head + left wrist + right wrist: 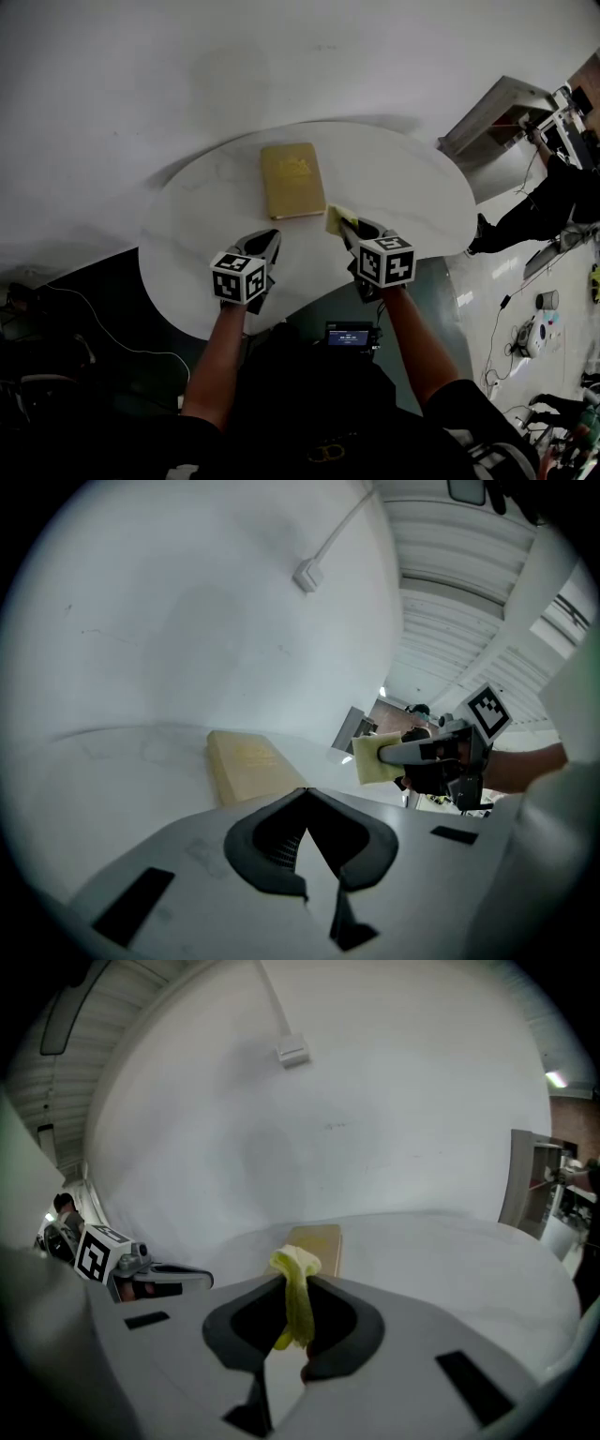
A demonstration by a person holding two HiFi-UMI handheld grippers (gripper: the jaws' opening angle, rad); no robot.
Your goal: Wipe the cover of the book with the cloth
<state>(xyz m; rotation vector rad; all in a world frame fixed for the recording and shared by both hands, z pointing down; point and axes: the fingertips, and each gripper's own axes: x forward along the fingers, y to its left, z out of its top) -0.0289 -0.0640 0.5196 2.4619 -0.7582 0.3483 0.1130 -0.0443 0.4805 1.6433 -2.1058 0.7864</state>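
Book [292,180] lies flat, cover up, far centre of round white table [412,197]; yellow cloth [336,219] pinched in right gripper [349,228], at book's near-right corner, contact unclear; cloth mostly hidden by jaws in head view; left gripper [271,238] jaws together, nothing between; both grippers side by side over near table half, pointing far, tilted down.

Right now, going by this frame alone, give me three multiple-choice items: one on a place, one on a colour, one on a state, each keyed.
1. Where is the book?
A. on the table
B. on the floor
C. on a chair

2. What colour is the cloth?
A. blue
B. yellow
C. red

3. How is the left gripper?
A. shut, empty
B. shut on the cloth
C. wide open

Key:
1 A: the book lies flat on the white table.
2 B: the cloth pinched in the right gripper is yellow.
3 A: its jaws meet with nothing between them.
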